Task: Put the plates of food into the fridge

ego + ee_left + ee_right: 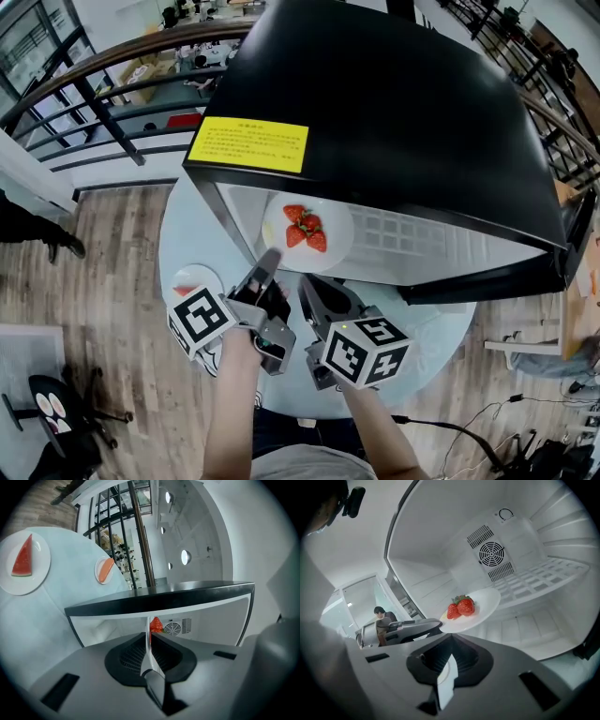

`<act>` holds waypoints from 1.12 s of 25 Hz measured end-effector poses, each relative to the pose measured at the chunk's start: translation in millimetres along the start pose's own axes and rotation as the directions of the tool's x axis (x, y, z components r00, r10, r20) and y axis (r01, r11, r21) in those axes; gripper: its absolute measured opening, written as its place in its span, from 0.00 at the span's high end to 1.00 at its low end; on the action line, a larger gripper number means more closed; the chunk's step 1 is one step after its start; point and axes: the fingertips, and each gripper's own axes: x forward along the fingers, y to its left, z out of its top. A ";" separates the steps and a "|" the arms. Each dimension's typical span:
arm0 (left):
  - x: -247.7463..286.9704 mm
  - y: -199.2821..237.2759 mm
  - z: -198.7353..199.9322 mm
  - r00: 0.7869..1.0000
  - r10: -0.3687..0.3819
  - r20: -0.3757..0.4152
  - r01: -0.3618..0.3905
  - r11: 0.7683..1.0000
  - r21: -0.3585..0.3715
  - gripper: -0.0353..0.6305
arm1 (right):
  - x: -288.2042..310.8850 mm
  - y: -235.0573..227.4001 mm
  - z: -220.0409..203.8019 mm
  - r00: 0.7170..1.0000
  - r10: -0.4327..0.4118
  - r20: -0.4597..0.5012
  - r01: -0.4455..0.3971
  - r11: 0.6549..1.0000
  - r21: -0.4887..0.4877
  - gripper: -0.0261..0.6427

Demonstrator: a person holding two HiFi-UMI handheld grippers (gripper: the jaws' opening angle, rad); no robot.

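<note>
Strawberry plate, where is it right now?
In the head view the strawberry plate is at the fridge mouth, left of centre, its edge held by the left tool.

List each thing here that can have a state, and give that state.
fridge: open.
strawberry plate: gripped at its rim, in the air inside the fridge.
left claw: shut on the strawberry plate.
right claw: shut, empty.
watermelon plate: resting on the table.
</note>
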 end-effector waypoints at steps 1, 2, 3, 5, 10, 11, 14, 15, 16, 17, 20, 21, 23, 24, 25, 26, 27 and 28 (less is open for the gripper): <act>-0.1 -2.0 -0.7 1.000 -0.009 -0.009 0.009 1.000 0.012 0.92 | 2.0 -1.6 2.8 1.000 -0.004 0.004 0.004 1.000 0.005 0.94; -1.0 -3.3 -1.2 1.000 -0.014 -0.014 0.015 1.000 0.023 0.92 | 4.3 -3.1 5.7 1.000 -0.007 0.008 0.007 1.000 0.009 0.94; -2.5 -3.9 -1.7 1.000 -0.017 -0.015 0.017 0.999 0.030 0.92 | 6.6 -4.6 8.5 1.000 -0.009 0.010 0.009 1.000 0.013 0.94; -5.7 -3.6 -3.5 1.000 -0.020 -0.021 0.021 0.999 0.030 0.92 | 11.3 -7.5 13.8 1.000 -0.012 0.014 0.012 1.000 0.022 0.94; -16.0 0.8 -8.0 0.999 -0.019 -0.030 0.020 0.999 0.027 0.92 | 21.8 -11.6 23.7 1.000 -0.012 0.020 0.011 0.999 0.051 0.94; -18.2 2.0 -8.3 0.999 -0.016 -0.029 0.017 0.999 0.035 0.92 | 23.6 -12.7 25.5 1.000 -0.016 0.022 0.014 0.998 0.053 0.94; -23.6 6.3 -9.7 1.000 0.000 -0.026 0.001 0.998 0.058 0.92 | 28.3 -17.1 31.1 0.999 -0.028 0.032 0.027 0.998 0.058 0.94; -24.9 7.1 -10.9 1.000 0.002 -0.027 -0.001 0.998 0.062 0.92 | 29.4 -18.8 32.8 0.999 -0.032 0.037 0.029 0.998 0.061 0.94; -26.1 7.5 -12.2 1.000 0.004 -0.028 -0.002 0.998 0.068 0.92 | 30.3 -20.5 34.4 0.998 -0.035 0.043 0.032 0.997 0.064 0.94; -27.2 7.7 -13.5 1.000 0.006 -0.029 -0.004 0.997 0.077 0.92 | 31.1 -22.2 35.9 0.998 -0.038 0.050 0.035 0.997 0.067 0.94; -31.2 7.2 -15.4 0.999 0.017 -0.031 -0.013 0.990 0.139 0.92 | 32.1 -23.1 39.2 0.996 -0.044 0.073 0.040 0.997 0.058 0.94; -32.9 6.2 -15.2 0.999 0.021 -0.028 -0.016 0.984 0.180 0.92 | 31.4 -21.5 39.4 0.996 -0.042 0.082 0.038 0.998 0.047 0.94; -36.7 1.3 -14.1 1.000 0.017 -0.006 -0.014 0.956 0.293 0.92 | 26.7 -16.4 38.0 0.994 -0.032 0.104 0.031 0.999 0.010 0.94; -39.4 -2.7 -13.0 1.000 0.008 0.013 -0.012 0.932 0.362 0.92 | 23.0 -13.7 36.4 0.993 -0.029 0.117 0.031 0.999 -0.014 0.94; -42.6 -7.5 -11.5 0.999 -0.003 0.036 -0.013 0.900 0.436 0.92 | 18.7 -11.1 34.3 0.991 -0.029 0.130 0.034 0.999 -0.041 0.94; -46.4 -13.3 -10.1 0.998 -0.017 0.060 -0.016 0.861 0.509 0.92 | 14.1 -8.8 32.0 0.989 -0.031 0.145 0.042 0.997 -0.069 0.94; -50.7 -19.8 -9.1 0.996 -0.032 0.084 -0.023 0.813 0.582 0.92 | 9.1 -6.6 29.6 0.987 -0.036 0.160 0.052 0.994 -0.095 0.94; -55.2 -27.0 -8.7 0.993 -0.050 0.106 -0.032 0.756 0.653 0.92 | 4.0 -4.7 27.5 0.984 -0.041 0.176 0.062 0.991 -0.120 0.94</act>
